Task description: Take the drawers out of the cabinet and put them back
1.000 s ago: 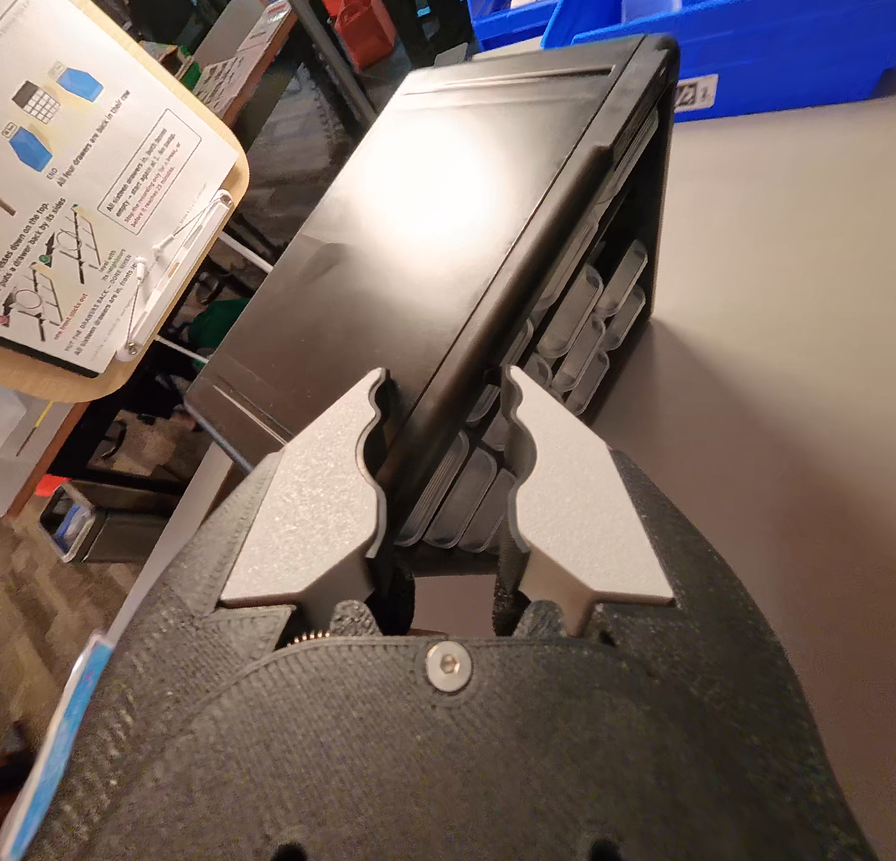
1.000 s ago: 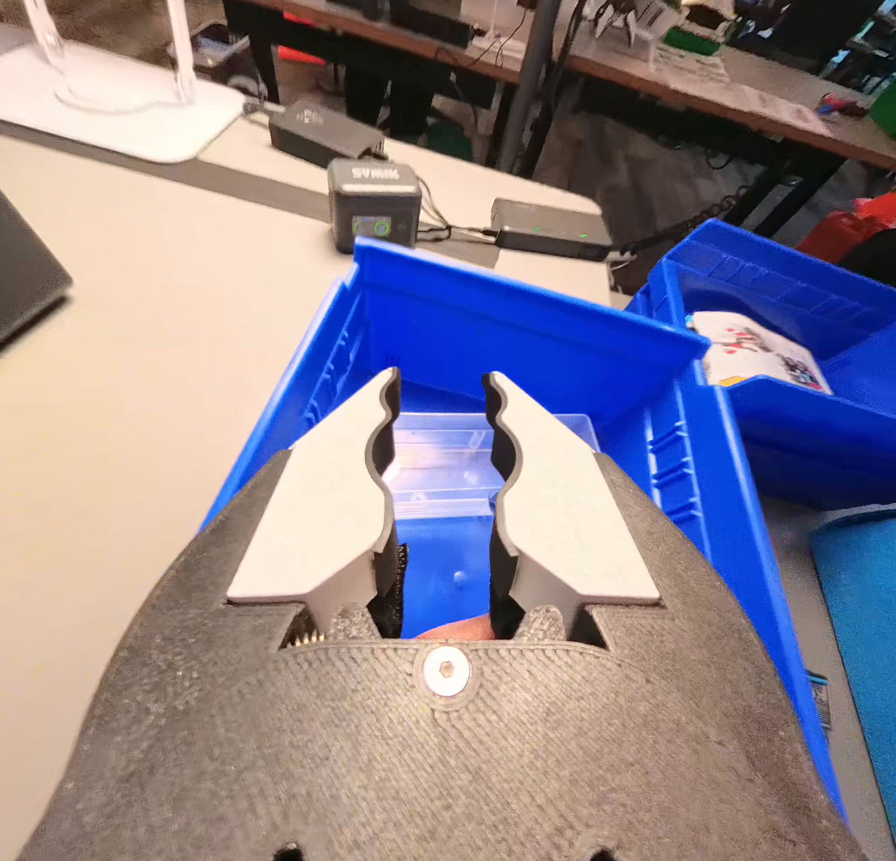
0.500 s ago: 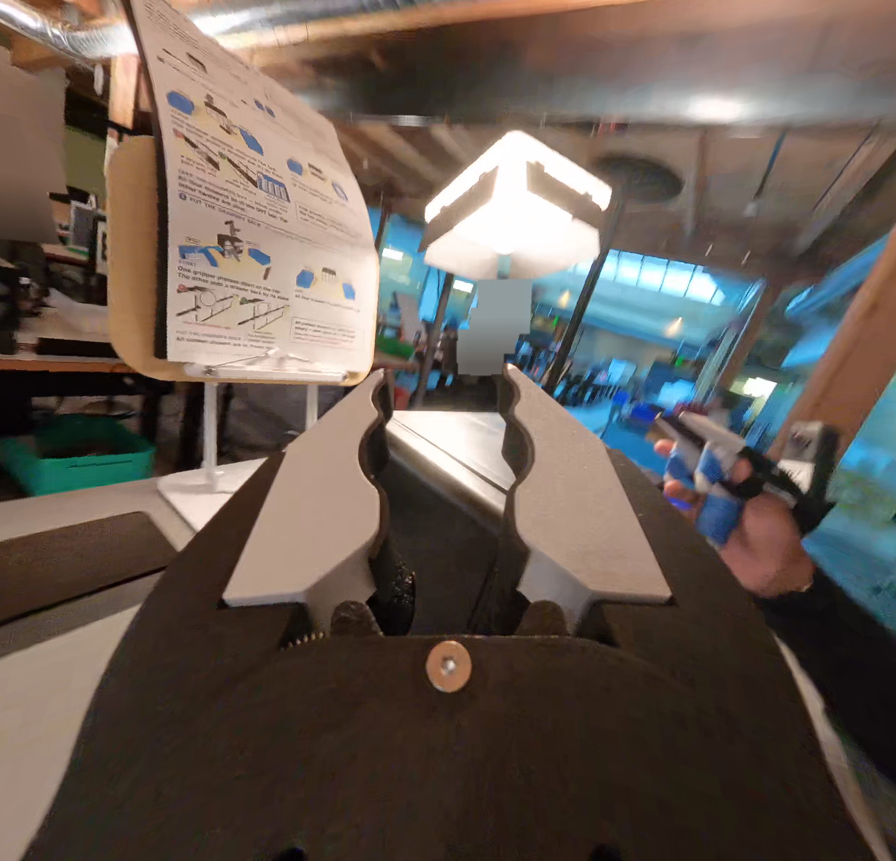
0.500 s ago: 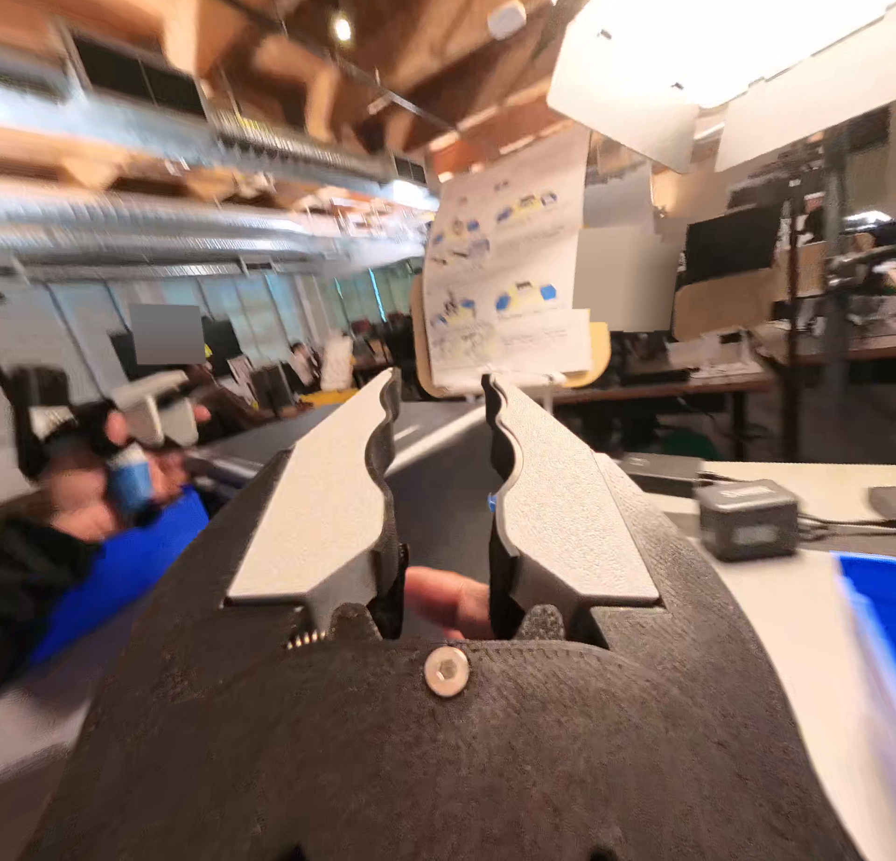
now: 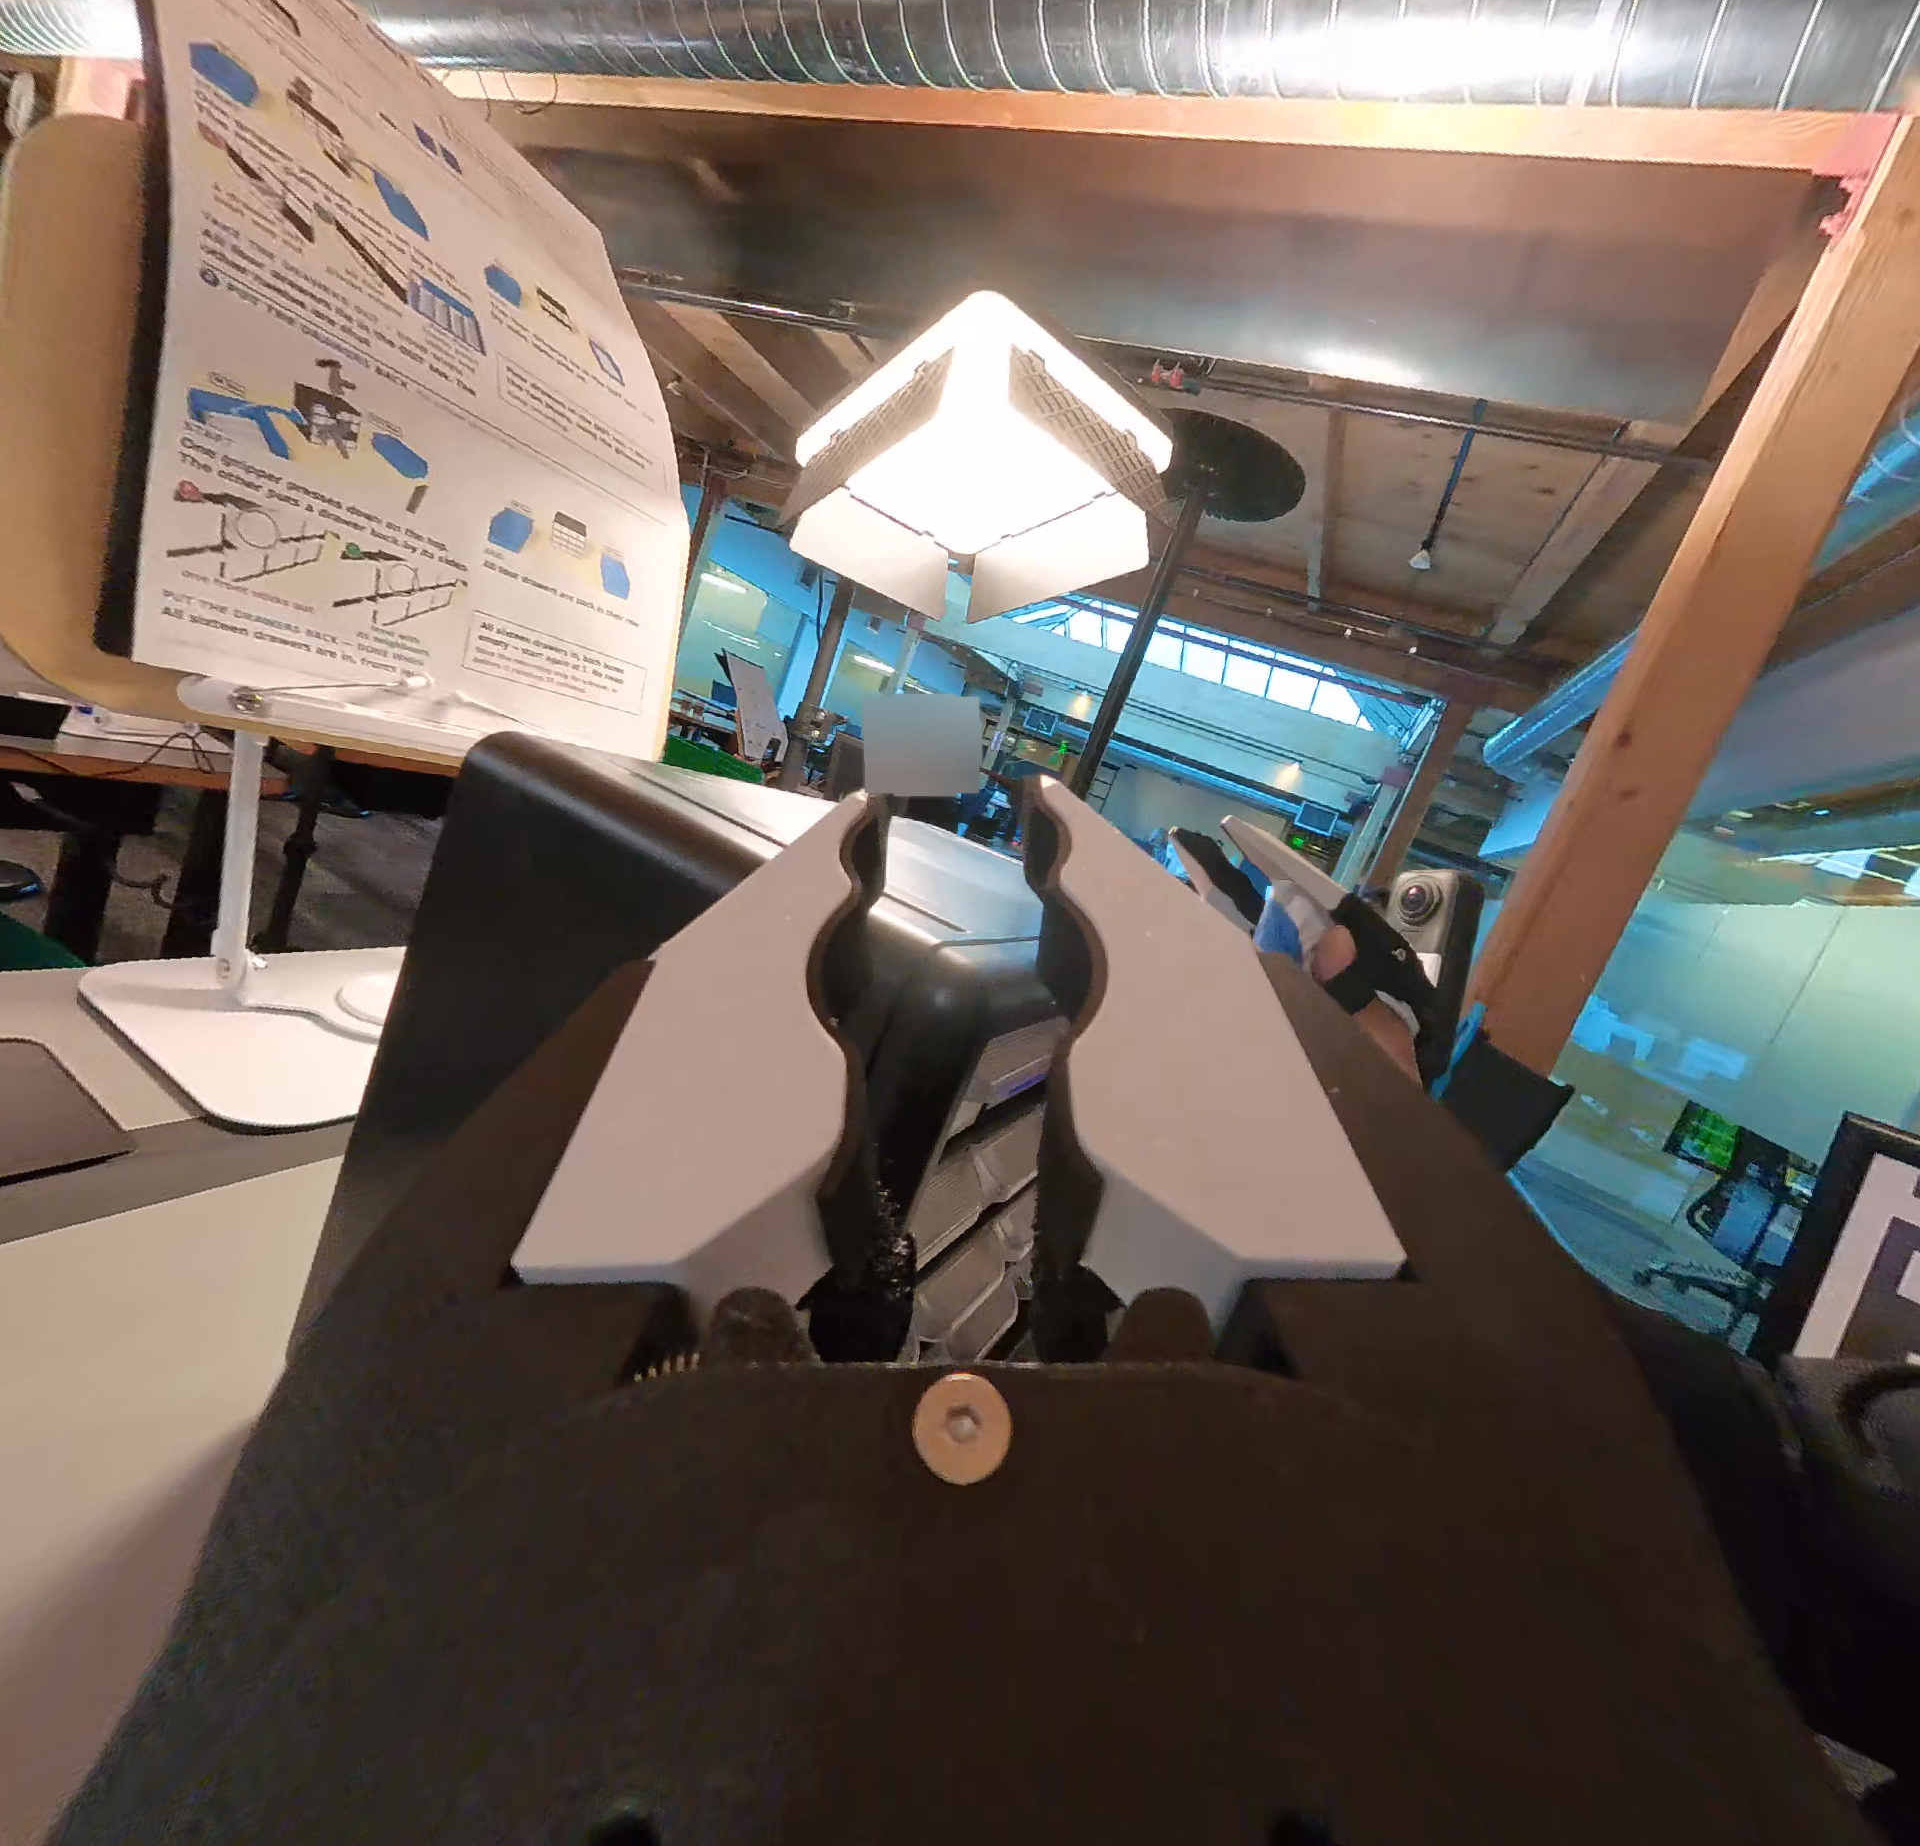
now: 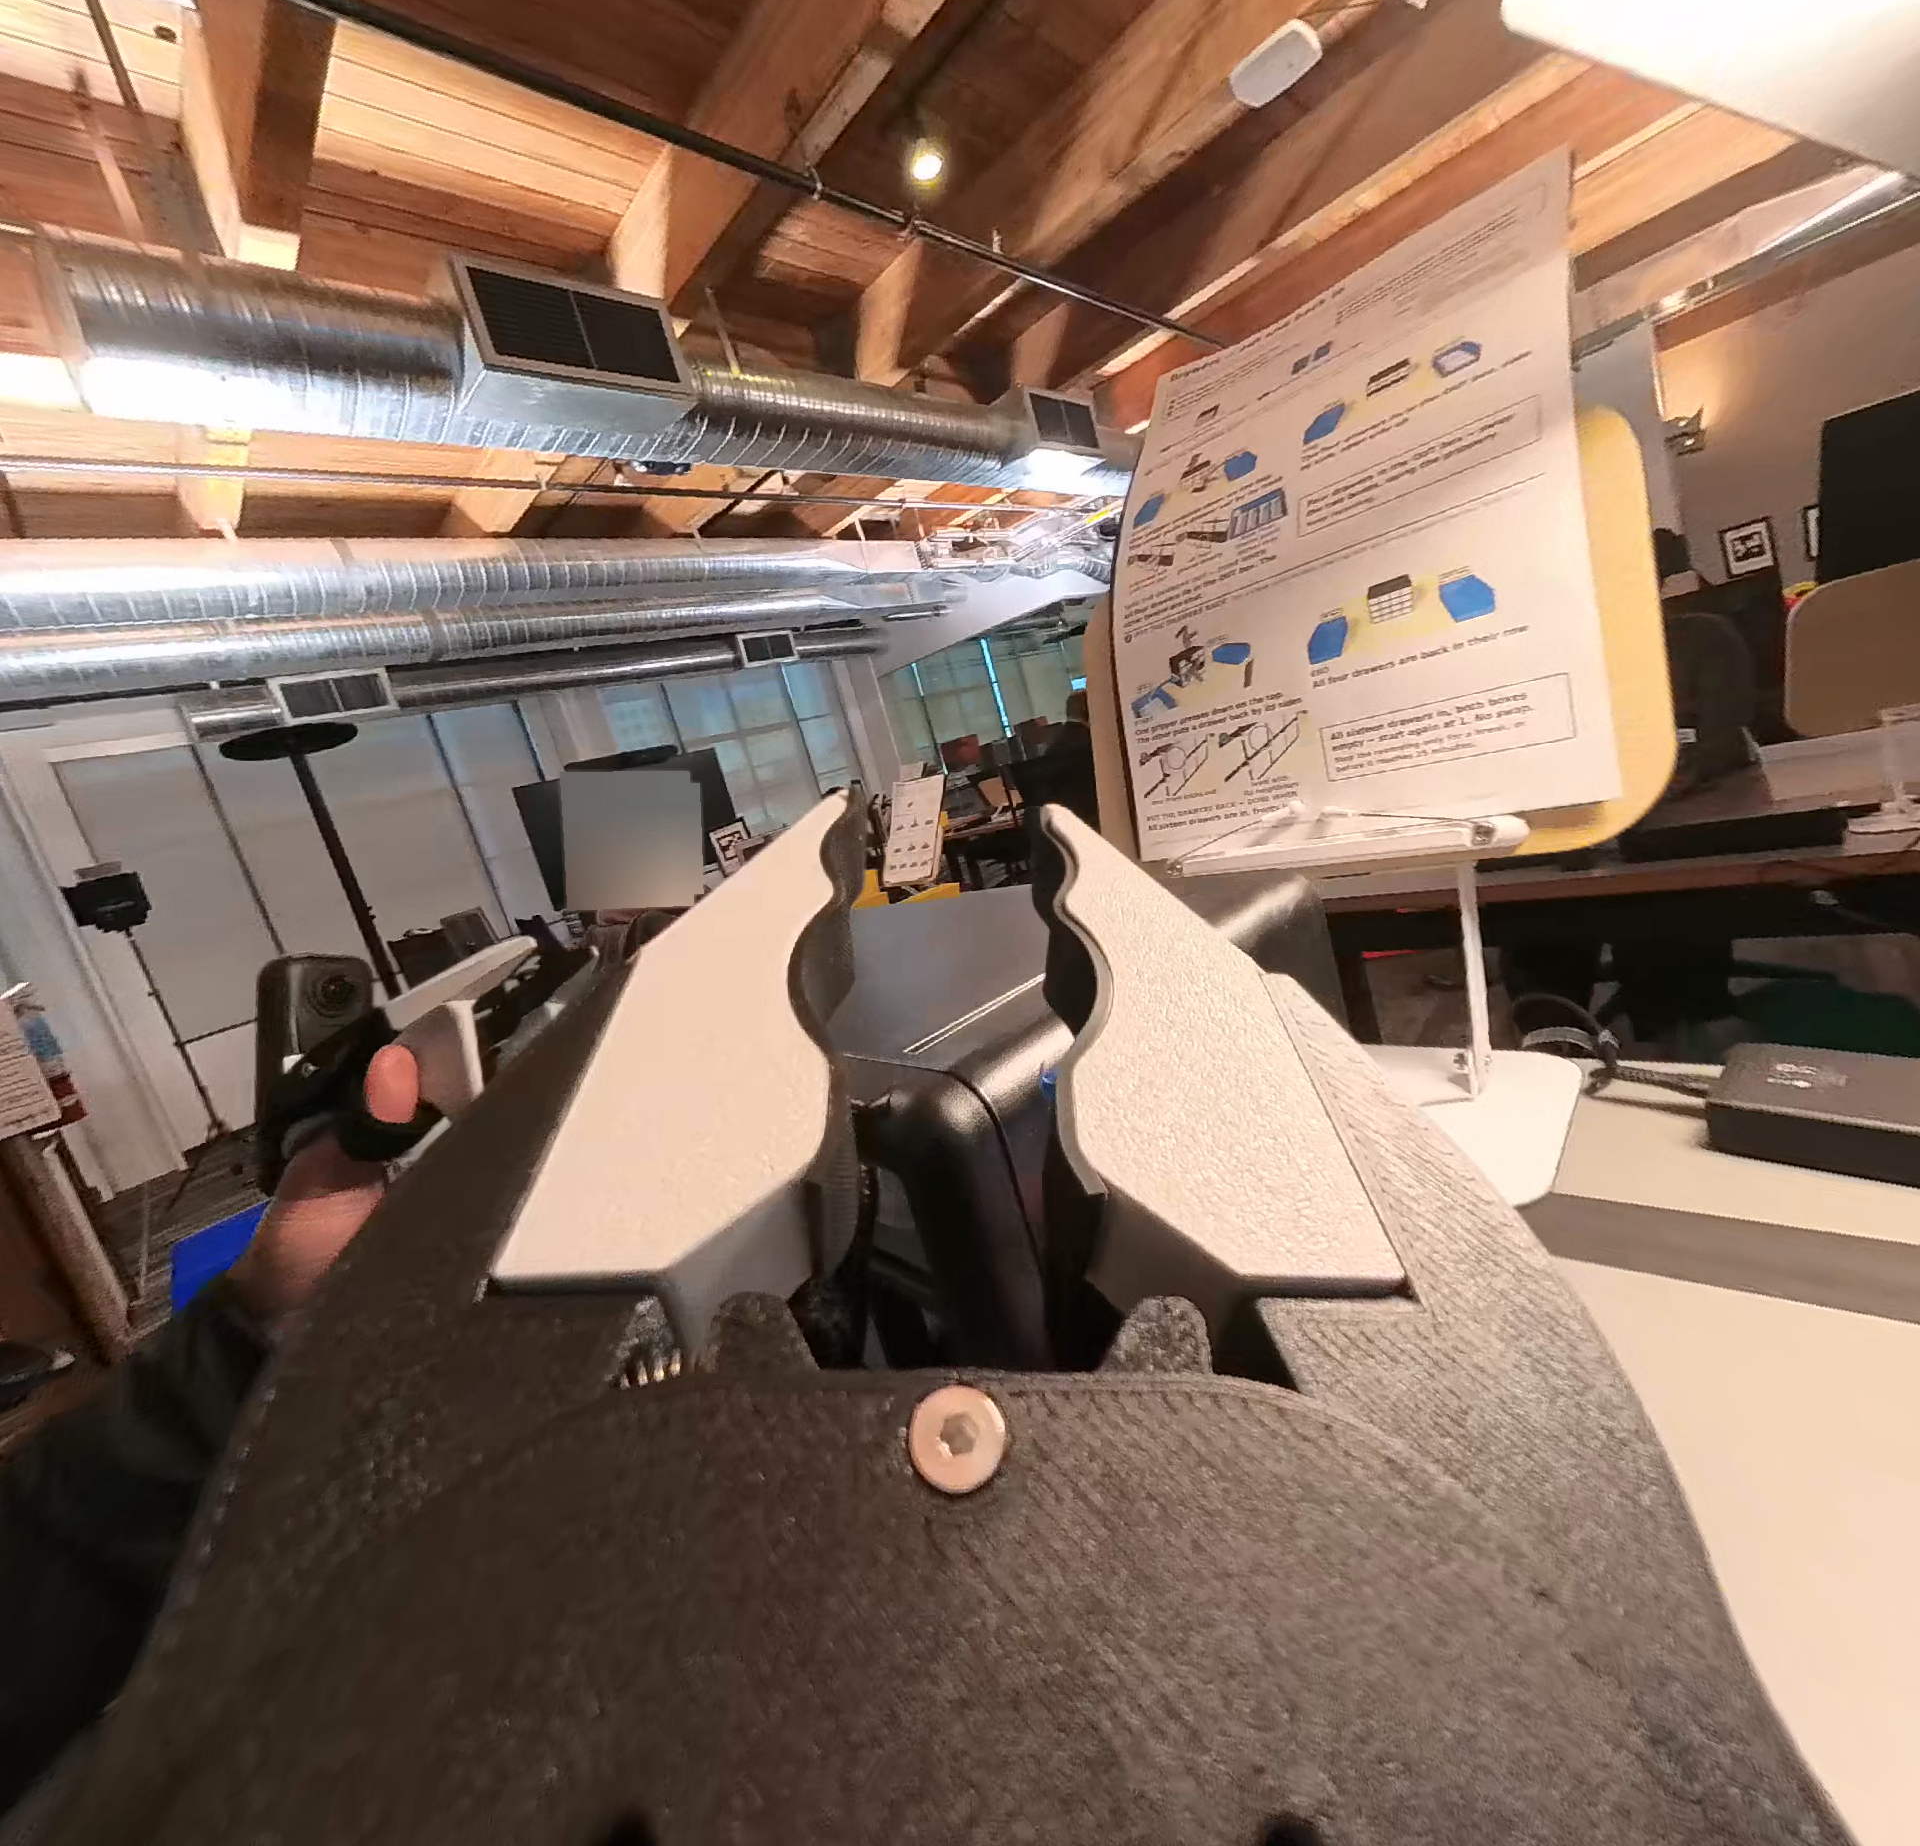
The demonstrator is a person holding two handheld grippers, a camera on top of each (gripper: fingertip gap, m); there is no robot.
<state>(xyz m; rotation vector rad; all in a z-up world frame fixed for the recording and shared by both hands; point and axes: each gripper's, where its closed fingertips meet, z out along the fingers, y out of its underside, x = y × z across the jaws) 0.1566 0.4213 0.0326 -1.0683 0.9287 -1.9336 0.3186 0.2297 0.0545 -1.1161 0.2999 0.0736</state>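
The black cabinet (image 5: 582, 923) stands on the table with its clear drawers (image 5: 966, 1204) facing right. My left gripper (image 5: 951, 794) is open and holds nothing; the cabinet's top front corner shows through the gap behind its fingers. My right gripper (image 6: 945, 804) is also open and holds nothing, and it looks across the cabinet (image 6: 935, 965) from the other side. Each gripper shows in the other's view, held in a gloved hand: the right one (image 5: 1247, 861) and the left one (image 6: 457, 986). Whether any pad touches the cabinet is hidden.
An instruction sheet on a white stand (image 5: 395, 394) rises behind the cabinet and also shows in the right wrist view (image 6: 1351, 570). A lit lamp (image 5: 977, 466) hangs above. A black box (image 6: 1818, 1110) lies on the grey table (image 6: 1714, 1484). A wooden post (image 5: 1714, 549) stands at right.
A second ago the left gripper looked down astride the cabinet's top edge and the right one hung over a blue bin with a clear drawer in it. Both have swung up beside the cabinet, jaws still open.
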